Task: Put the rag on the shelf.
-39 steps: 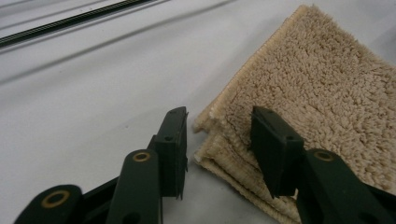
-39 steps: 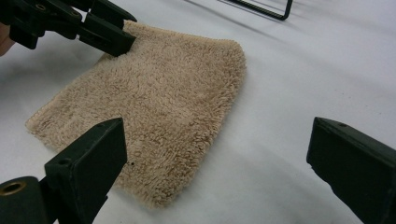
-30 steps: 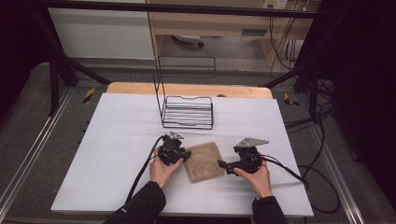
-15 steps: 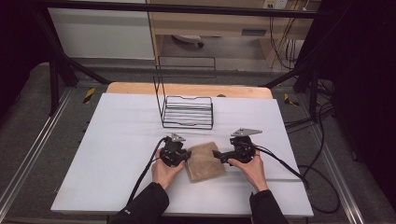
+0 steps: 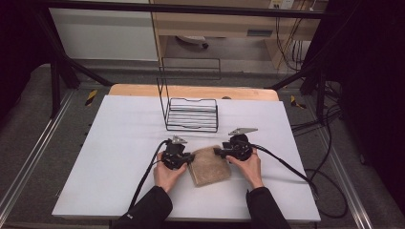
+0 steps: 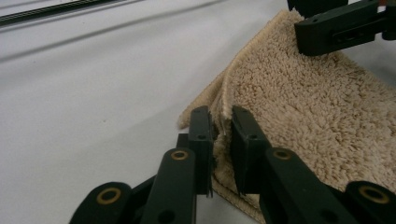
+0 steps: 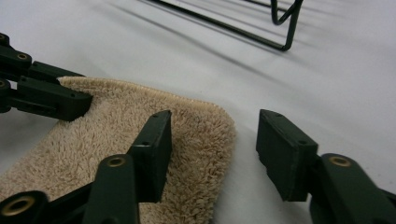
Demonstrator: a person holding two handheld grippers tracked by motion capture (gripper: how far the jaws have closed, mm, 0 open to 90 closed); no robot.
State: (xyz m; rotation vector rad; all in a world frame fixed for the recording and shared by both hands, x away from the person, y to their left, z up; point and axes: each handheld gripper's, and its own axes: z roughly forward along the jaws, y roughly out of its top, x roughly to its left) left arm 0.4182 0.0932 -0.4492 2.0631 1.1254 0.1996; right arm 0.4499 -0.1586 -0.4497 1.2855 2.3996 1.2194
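Your right gripper has moved closer, jaws apart over the one folded beige terry towel; your left gripper stays clamped on its edge.

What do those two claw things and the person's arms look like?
Each claw, left and right, is black, with two flat, blocky jaws joined by bars with brass-coloured rivets. A grey three-cornered plate sits on top of the right one, a smaller one on the left. A black cable trails from each. The person wears dark long sleeves.
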